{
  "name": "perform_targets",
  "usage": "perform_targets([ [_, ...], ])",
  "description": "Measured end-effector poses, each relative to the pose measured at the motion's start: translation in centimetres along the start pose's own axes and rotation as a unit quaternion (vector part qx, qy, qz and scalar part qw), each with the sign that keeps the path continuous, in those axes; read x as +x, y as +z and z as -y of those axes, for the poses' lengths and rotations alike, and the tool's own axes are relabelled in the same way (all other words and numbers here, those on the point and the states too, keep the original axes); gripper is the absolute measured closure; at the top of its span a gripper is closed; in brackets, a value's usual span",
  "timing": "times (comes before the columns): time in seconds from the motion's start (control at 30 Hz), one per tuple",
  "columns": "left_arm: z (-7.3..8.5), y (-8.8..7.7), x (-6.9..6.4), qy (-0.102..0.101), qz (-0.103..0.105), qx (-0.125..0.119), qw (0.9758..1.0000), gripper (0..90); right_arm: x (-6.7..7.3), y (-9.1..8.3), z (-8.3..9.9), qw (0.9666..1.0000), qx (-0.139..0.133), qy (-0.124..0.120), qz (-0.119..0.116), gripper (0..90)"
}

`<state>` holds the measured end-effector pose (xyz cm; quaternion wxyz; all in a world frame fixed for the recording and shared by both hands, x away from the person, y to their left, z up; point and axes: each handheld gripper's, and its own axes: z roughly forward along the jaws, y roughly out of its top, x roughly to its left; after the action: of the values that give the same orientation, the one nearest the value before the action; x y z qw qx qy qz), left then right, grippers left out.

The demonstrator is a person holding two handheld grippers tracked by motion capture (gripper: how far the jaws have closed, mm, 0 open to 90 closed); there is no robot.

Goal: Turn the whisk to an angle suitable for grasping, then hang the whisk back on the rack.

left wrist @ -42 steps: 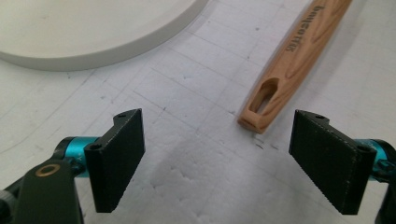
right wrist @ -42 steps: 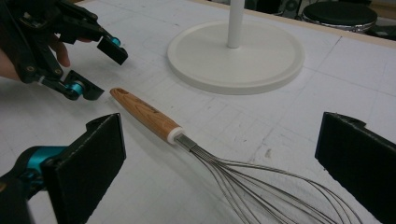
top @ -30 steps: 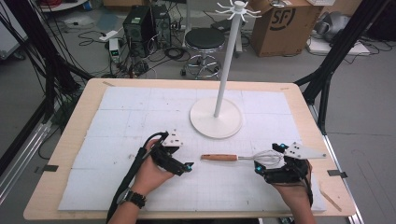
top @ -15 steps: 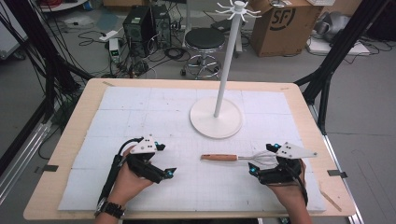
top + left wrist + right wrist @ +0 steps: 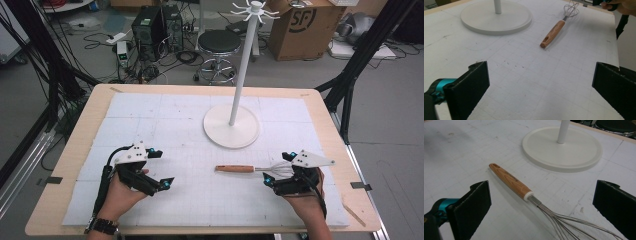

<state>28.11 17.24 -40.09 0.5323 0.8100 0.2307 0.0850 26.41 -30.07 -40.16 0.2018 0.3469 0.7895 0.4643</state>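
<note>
A whisk lies on the white mat, its wooden handle pointing left and its wire head pointing right. My right gripper stands open around the wire head, jaws wide on either side and clear of the wires. The handle runs away from it toward the stand's round base. My left gripper is open at the mat's left. Its jaws have just been opening, with nothing between them. From the left gripper the whisk lies farther off.
A white stand with a round base, a tall pole and hooks on top rises behind the whisk. The mat covers a wooden table. A stool, a computer and a cardboard box stand on the floor beyond.
My left hand has drawn back leftward, away from the whisk's handle end. The whisk and the right gripper have stayed about where they were.
</note>
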Motion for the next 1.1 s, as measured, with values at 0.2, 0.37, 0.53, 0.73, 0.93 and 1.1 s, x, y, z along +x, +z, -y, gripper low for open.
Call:
perform_targets([
  [0.2,-0.2,-0.6,0.1,0.002,-0.008,-0.006,1.0,1.7,0.1,0.3,0.0,1.0,0.008,-0.001,-0.002,0.5],
  [0.37,-0.4,-0.6,0.0,0.007,-0.009,-0.007,0.9999,1.7,0.2,0.3,0.0,1.0,0.009,-0.001,-0.004,0.5],
  [0.53,-0.5,-0.6,0.1,0.007,-0.009,-0.01,0.9999,1.7,0.3,0.5,0.0,0.9997,0.022,-0.007,-0.002,0.5],
  [0.73,-0.4,-0.7,0.1,0.007,-0.015,-0.009,0.9998,1.7,0.4,0.7,-0.1,0.9996,0.025,-0.01,-0.005,0.5],
  [0.93,-0.3,-1.1,0.1,0.006,-0.011,-0.015,0.9998,1.7,0.2,1.0,-0.2,0.9996,0.028,-0.009,0.0,0.5],
  [1.1,0.0,-1.1,0.6,0.002,-0.013,-0.012,0.9998,1.7,0.3,1.3,-0.3,0.9993,0.035,-0.011,0.002,0.6],
])
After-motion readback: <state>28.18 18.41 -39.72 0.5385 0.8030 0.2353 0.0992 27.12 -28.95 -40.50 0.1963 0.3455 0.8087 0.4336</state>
